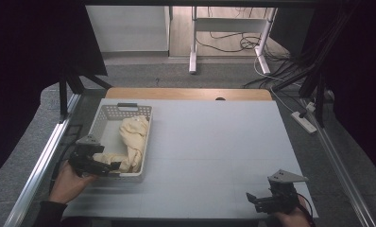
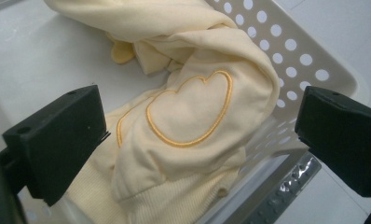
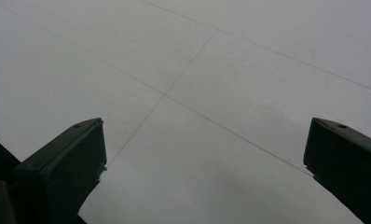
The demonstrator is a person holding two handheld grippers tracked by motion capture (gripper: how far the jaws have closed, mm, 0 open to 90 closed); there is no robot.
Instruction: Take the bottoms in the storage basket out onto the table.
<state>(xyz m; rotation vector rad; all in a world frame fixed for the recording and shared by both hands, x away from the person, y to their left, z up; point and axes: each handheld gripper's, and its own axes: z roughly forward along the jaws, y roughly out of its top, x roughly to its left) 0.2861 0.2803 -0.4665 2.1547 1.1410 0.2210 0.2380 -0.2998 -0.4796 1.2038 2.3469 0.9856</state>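
From the high view, your left gripper (image 1: pixel 111 166) sits at the near end of one white basket (image 1: pixel 111 113), its tip at the pale yellow garment (image 1: pixel 132 142) bunched inside. Your right gripper (image 1: pixel 252 197) hovers low over the bare table (image 1: pixel 214 142), well apart from the basket, with nothing near it. You count one basket, one garment, two grippers.

Your left gripper view gives what the high view cannot: the garment (image 2: pixel 193 112) lies straight ahead between your jaws, showing an orange stitched heart-like outline and a ribbed cuff nearest you. The jaws stand wide, one on each side of the cloth, holding nothing; whether they brush the fabric you cannot tell. The basket's perforated wall (image 2: pixel 295 51) runs ahead to your right.

Your right gripper view shows the table (image 3: pixel 197 70) with thin seam lines crossing ahead, jaws wide apart and empty.
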